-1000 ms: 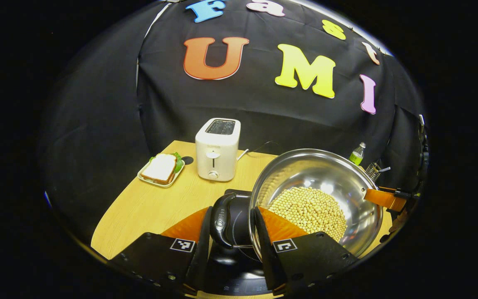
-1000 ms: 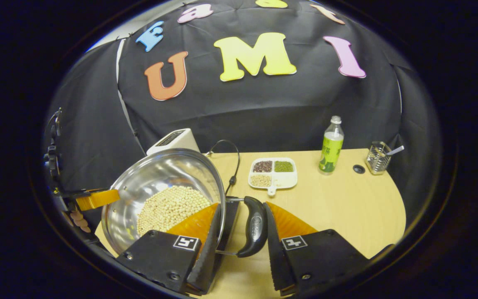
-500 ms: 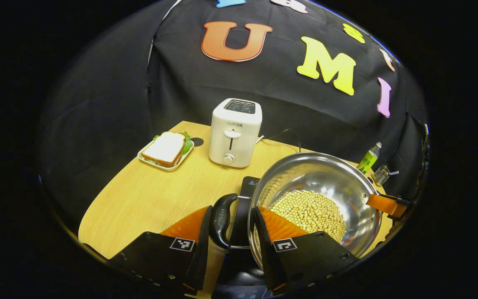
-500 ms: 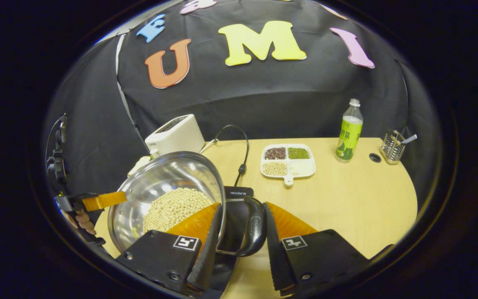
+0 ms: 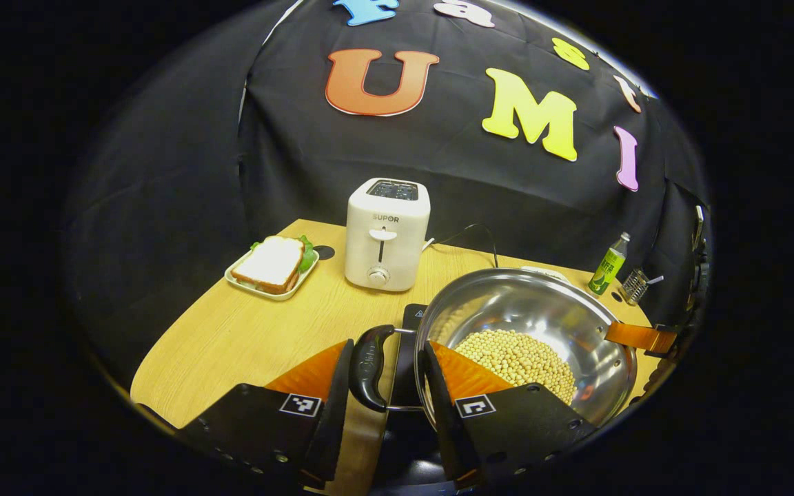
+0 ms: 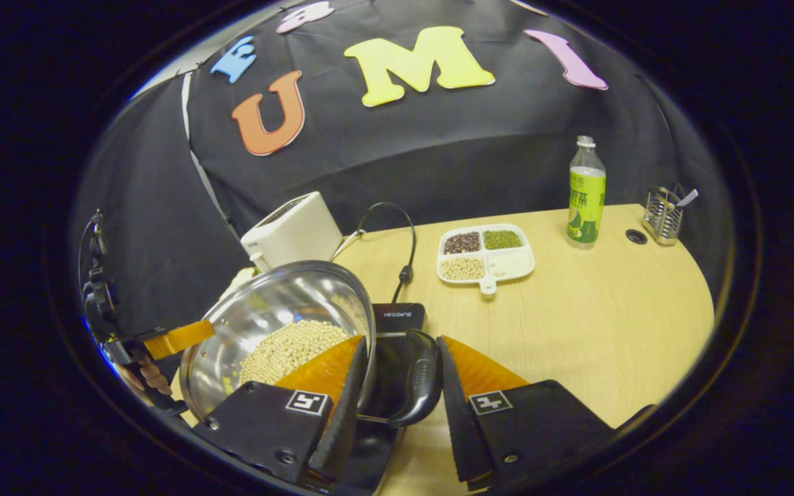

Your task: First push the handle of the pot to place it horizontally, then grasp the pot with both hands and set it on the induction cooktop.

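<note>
Pot [image 5: 528, 331] of beans [image 5: 517, 355] held above cooktop [image 6: 397, 318], surface centre; left claw [image 5: 384, 386] and right claw [image 6: 397, 386] each clamped across own side handle. Risk: uneven lowering tilts pot, beans spill toward 12 o'clock

A light wooden table [image 6: 576, 331] carries a white toaster [image 5: 387, 234] ahead of the left claw, a sandwich tray [image 5: 269, 265] left of it, and, beyond the right claw, a divided bean dish [image 6: 485, 249], green bottle [image 6: 586, 193], wire caddy [image 6: 662, 215] and black cooktop [image 6: 397, 320].
</note>
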A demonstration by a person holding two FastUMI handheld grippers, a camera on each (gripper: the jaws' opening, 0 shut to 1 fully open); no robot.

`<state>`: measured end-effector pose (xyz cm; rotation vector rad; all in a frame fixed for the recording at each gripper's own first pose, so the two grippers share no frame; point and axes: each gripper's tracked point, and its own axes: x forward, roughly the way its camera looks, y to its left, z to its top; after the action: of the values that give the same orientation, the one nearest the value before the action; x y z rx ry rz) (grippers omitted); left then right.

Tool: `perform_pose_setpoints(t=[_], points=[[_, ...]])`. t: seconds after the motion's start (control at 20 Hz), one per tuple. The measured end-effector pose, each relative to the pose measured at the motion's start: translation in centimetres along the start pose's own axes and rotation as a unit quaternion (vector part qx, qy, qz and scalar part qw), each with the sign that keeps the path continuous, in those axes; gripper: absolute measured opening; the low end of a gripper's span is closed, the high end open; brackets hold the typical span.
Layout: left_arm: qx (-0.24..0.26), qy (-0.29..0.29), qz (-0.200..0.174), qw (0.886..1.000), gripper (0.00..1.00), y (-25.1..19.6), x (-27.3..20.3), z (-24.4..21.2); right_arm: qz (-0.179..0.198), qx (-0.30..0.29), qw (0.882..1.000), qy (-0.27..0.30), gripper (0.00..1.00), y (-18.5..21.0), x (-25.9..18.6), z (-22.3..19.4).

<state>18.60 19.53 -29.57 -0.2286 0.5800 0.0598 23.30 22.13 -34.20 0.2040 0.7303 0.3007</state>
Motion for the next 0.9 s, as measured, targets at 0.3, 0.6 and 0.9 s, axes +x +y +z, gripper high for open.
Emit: perform_pose_setpoints(t=[0.3,0.6,0.9], points=[[-0.008,0.008,-0.003,1.000,0.67,0.9,0.2,-1.2,0.008,-0.026,0.999,-0.024,0.70,-0.2,-0.1,0.5],[0.027,-0.050,0.021,0.998,0.99,1.9,-2.8,0.2,-0.034,-0.052,0.994,-0.090,0.90,-1.7,-3.1,2.2],[0.038,-0.101,0.062,0.992,0.96,2.5,-7.4,2.2,-0.035,-0.058,0.987,-0.146,0.92,-2.2,-9.4,2.4]])
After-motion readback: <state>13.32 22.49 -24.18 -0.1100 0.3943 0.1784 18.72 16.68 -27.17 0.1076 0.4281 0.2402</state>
